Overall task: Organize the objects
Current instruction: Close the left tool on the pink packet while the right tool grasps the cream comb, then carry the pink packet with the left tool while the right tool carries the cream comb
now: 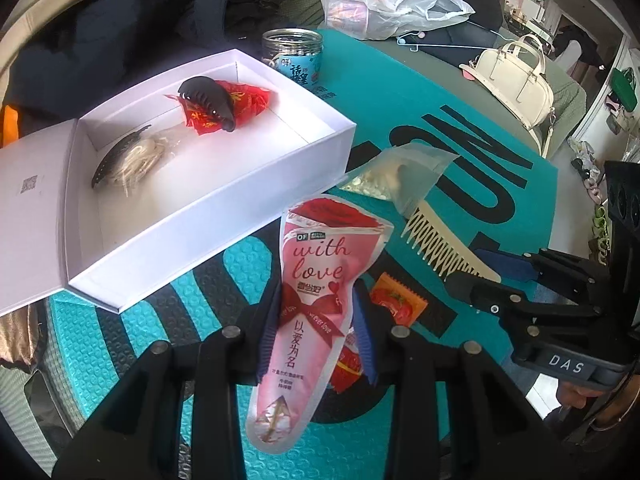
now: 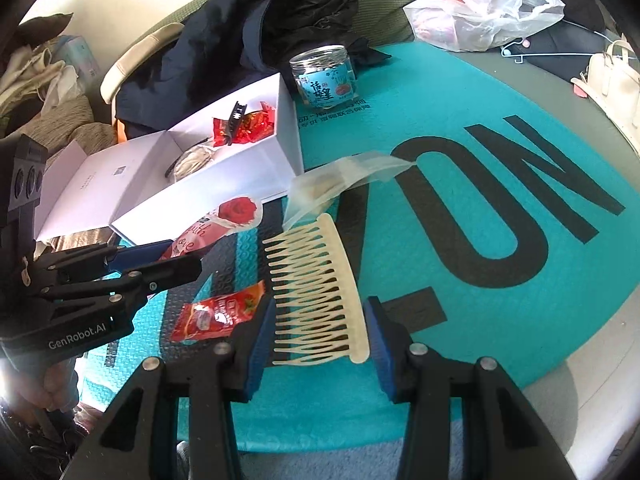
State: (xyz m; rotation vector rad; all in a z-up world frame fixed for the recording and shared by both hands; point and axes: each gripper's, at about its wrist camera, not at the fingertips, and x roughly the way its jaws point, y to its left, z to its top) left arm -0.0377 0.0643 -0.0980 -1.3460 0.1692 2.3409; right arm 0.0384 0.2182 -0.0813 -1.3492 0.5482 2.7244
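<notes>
My left gripper (image 1: pixel 316 320) is shut on a pink "with love" pouch (image 1: pixel 312 292) and holds it above the teal mat, just in front of an open white box (image 1: pixel 248 184). The box holds a black hair claw (image 1: pixel 210 100), a red wrapper (image 1: pixel 240 106) and a dark clip with pale strands (image 1: pixel 128 156). My right gripper (image 2: pixel 320 336) has its blue pads on both sides of a cream hair comb (image 2: pixel 320 280), the left pad at the teeth tips and the right pad against the spine. The left gripper (image 2: pixel 160 264) with the pouch (image 2: pixel 216 224) also shows in the right wrist view.
A red ketchup sachet (image 2: pixel 218 312) lies left of the comb. A clear bag of small pieces (image 1: pixel 400 176) lies beyond the comb. A jar with a blue label (image 1: pixel 292 56), a white plastic bag (image 1: pixel 392 4) and a cream handbag (image 1: pixel 516 80) stand further back. Dark clothes (image 2: pixel 272 16) lie behind the box.
</notes>
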